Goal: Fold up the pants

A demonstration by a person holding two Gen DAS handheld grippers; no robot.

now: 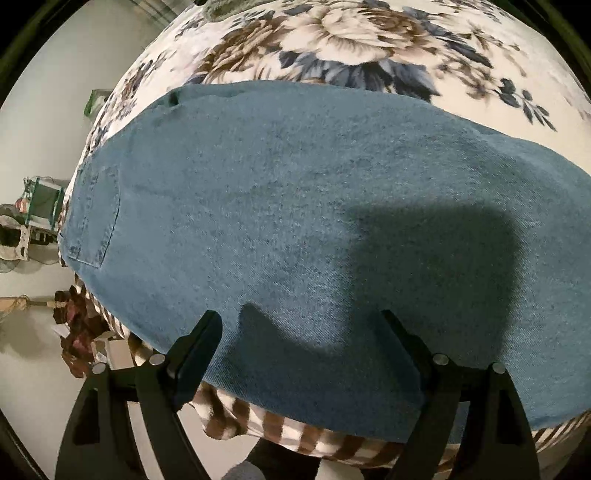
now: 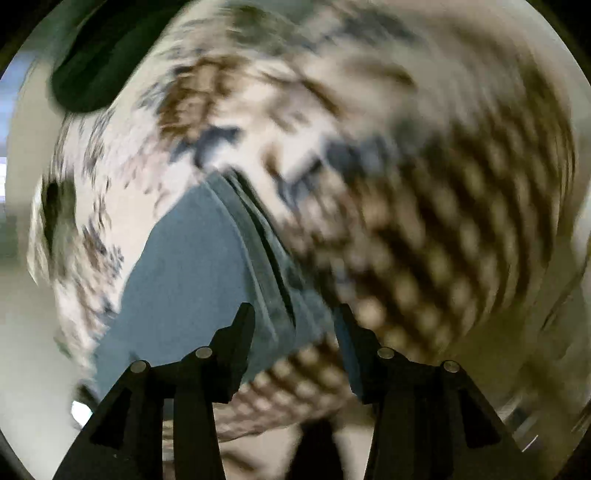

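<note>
Blue denim pants (image 1: pixel 295 229) lie flat across a floral-covered bed (image 1: pixel 351 33), with a back pocket (image 1: pixel 92 218) at the left. My left gripper (image 1: pixel 299 317) is open just above the near edge of the denim, holding nothing. In the blurred right wrist view, the hem end of the pants (image 2: pixel 207 266) lies ahead with its layered edges showing. My right gripper (image 2: pixel 295 314) is open with its fingers either side of that hem edge, not closed on it.
A brown-and-white checked cloth (image 1: pixel 258 424) hangs under the pants at the bed's near edge and fills the right of the right wrist view (image 2: pixel 443 240). Clutter and a dark red bundle (image 1: pixel 77 332) sit on the floor at left. A dark object (image 2: pixel 96 62) lies at the far left.
</note>
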